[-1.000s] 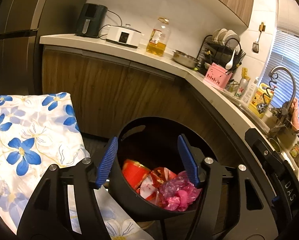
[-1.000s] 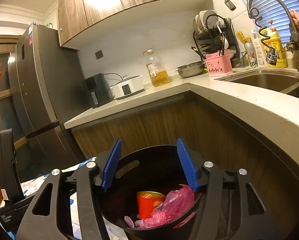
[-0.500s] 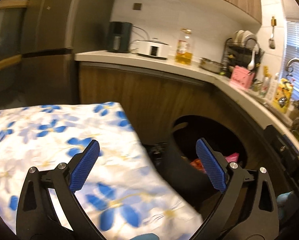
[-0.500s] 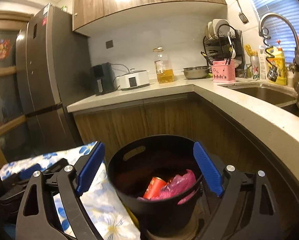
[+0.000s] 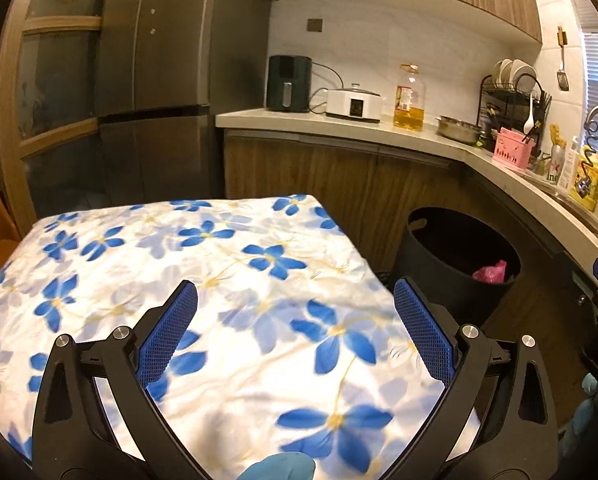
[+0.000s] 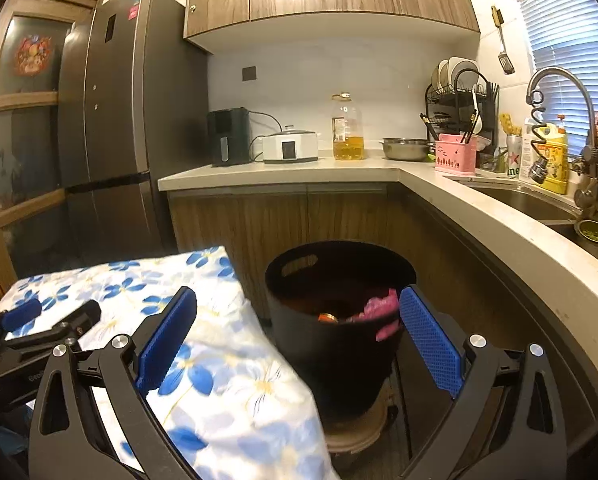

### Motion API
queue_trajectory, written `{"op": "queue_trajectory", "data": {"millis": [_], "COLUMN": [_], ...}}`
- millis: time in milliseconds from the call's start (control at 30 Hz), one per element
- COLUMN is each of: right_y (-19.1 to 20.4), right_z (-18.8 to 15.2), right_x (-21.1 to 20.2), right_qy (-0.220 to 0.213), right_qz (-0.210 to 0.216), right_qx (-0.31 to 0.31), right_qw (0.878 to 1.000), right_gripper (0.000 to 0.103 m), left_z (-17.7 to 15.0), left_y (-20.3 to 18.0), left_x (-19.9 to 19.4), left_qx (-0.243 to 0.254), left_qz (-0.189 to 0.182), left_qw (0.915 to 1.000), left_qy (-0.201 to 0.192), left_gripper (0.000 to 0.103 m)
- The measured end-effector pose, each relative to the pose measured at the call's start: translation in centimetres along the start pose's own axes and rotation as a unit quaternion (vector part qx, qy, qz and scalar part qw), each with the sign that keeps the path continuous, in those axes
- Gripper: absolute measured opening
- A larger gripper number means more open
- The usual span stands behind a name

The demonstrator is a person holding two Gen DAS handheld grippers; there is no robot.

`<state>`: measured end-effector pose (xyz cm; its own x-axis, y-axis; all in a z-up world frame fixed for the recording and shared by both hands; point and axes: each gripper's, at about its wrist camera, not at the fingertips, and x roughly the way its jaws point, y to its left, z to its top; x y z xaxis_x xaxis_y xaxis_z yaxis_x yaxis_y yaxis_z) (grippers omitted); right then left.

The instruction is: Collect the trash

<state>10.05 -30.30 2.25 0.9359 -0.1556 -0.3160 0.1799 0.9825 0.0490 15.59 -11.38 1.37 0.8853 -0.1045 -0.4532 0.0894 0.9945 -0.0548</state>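
Jaws of both grippers apart, empty; black bin (image 6: 339, 320) with pink bag (image 6: 379, 310), possibly a can, clearer from the right.

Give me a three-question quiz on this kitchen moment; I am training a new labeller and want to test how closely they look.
1. True or false: the left gripper is clamped on a piece of trash.
2. Which item shows inside the black bin? A) a pink plastic bag B) a green bottle C) a folded newspaper
3. In the left wrist view, what lies under the open jaws?

Key
1. False: its jaws are spread wide and hold nothing.
2. A: the pink bag shows above the rim, beside an orange-red can.
3. The blue-flowered cloth, with the bin off to its right.
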Motion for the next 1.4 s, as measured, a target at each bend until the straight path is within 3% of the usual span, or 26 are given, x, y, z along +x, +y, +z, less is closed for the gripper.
{"op": "queue_trajectory", "data": {"millis": [700,1400], "right_y": [4.9,6.7], "right_z": [-3.5,-3.9], "right_x": [-10.8,-13.9], "right_qy": [0.005,-0.006], "right_qz": [-0.005,0.015], "right_qx": [-0.015,-0.021], "right_qw": [1.000,1.000], "right_gripper": [0.097,0.097], "left_z": [-4.7,-5.8], "left_y": [5.0,6.6], "left_x": [-10.2,-13.7], "left_qx": [-0.004,-0.009], "left_qz": [0.000,0.002], "left_qw": [0.9998,0.9994], "left_qy": [-0.021,-0.032], "left_gripper": [0.097,0.097]}}
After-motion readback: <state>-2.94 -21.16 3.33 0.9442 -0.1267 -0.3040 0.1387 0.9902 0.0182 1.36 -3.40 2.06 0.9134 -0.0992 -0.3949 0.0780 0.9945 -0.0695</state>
